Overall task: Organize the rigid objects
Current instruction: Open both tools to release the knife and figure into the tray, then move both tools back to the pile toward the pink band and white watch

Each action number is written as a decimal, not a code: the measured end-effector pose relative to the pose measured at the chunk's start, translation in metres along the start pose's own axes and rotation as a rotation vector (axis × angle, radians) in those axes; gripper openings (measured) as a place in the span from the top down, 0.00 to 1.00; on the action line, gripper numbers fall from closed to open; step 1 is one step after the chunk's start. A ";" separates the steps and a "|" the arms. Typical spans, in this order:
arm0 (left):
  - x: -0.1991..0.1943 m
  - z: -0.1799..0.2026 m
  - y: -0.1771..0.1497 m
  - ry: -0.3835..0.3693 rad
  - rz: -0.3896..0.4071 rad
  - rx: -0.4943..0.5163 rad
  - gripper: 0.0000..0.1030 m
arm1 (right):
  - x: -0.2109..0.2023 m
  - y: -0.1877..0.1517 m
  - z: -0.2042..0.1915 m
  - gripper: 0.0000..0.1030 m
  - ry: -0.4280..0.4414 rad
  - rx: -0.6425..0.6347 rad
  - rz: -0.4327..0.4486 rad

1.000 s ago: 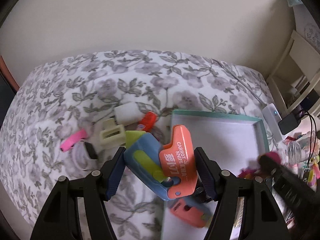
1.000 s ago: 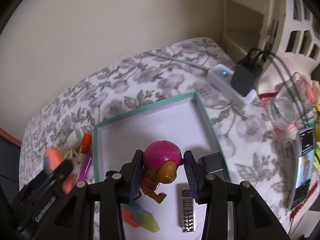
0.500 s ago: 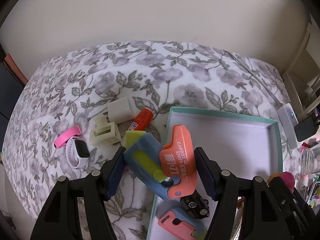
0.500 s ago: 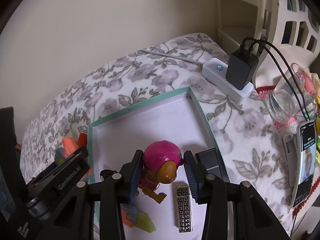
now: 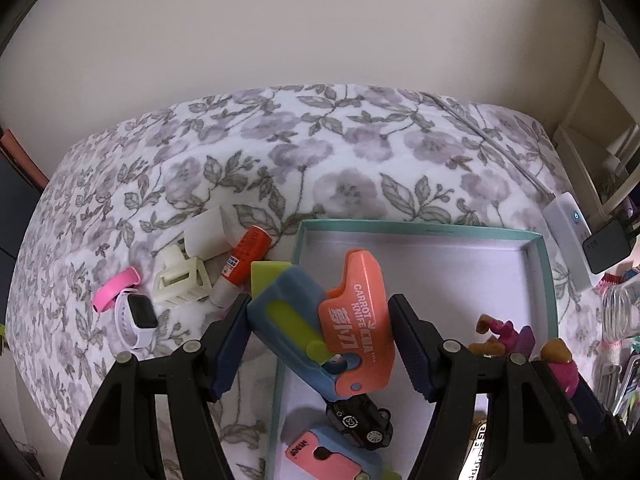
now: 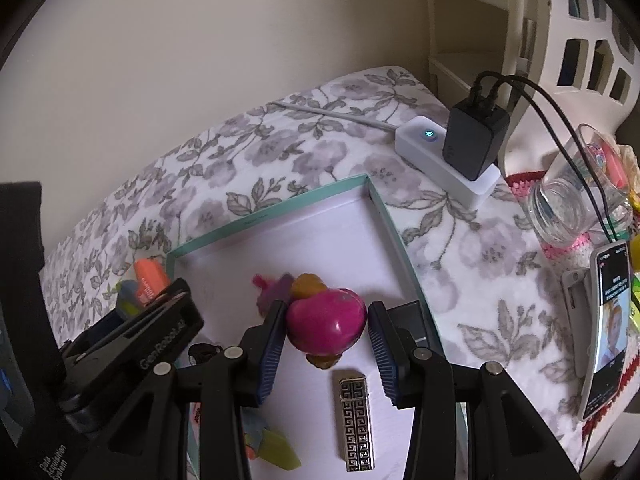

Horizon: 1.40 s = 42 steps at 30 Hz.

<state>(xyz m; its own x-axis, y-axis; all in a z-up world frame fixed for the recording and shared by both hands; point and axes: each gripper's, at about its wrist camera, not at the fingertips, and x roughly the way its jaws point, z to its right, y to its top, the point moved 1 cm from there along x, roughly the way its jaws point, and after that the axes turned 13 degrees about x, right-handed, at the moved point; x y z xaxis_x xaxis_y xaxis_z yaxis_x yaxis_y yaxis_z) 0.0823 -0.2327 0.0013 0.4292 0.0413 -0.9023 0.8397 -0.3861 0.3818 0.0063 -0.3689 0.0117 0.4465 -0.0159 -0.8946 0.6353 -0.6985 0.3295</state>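
Left gripper (image 5: 320, 340) is clamped on a toy knife (image 5: 320, 328), blue and yellow-green body with an orange flap printed CARROT KNIFE; both pads press its sides, jaws partly apart around it. Knife hangs tilted over the left edge of the teal-rimmed tray (image 5: 546, 280), which lies on the floral blanket (image 5: 320, 152). Right gripper (image 6: 326, 336) is clamped on a pink toy figure (image 6: 326, 320), pads tight on its round magenta head, jaws narrow; figure is held over the tray floor, legs blurred. Already in the tray: black toy car (image 5: 360, 426), a second pink and blue knife toy (image 5: 332, 456), a patterned metal lighter (image 6: 356, 424). Left of the tray on the blanket: orange glue stick (image 5: 242, 264), white plug adapter (image 5: 208, 236), cream plastic clip (image 5: 182, 280), pink-strapped watch (image 5: 132, 312). Power strip (image 6: 444, 160) with black charger (image 6: 476, 140) sits right of the tray.
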 end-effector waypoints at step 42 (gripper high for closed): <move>-0.009 -0.189 -0.069 0.072 0.098 -0.395 0.03 | -0.025 -0.021 -0.049 0.00 0.055 -0.190 0.139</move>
<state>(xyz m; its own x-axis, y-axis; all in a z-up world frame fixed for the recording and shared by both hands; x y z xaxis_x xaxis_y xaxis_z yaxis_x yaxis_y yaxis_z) 0.0835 -0.0324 0.0205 0.5236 0.0915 -0.8471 0.8510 -0.0082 0.5251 0.0131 -0.3185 0.0418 0.5681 -0.0595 -0.8208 0.6705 -0.5448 0.5036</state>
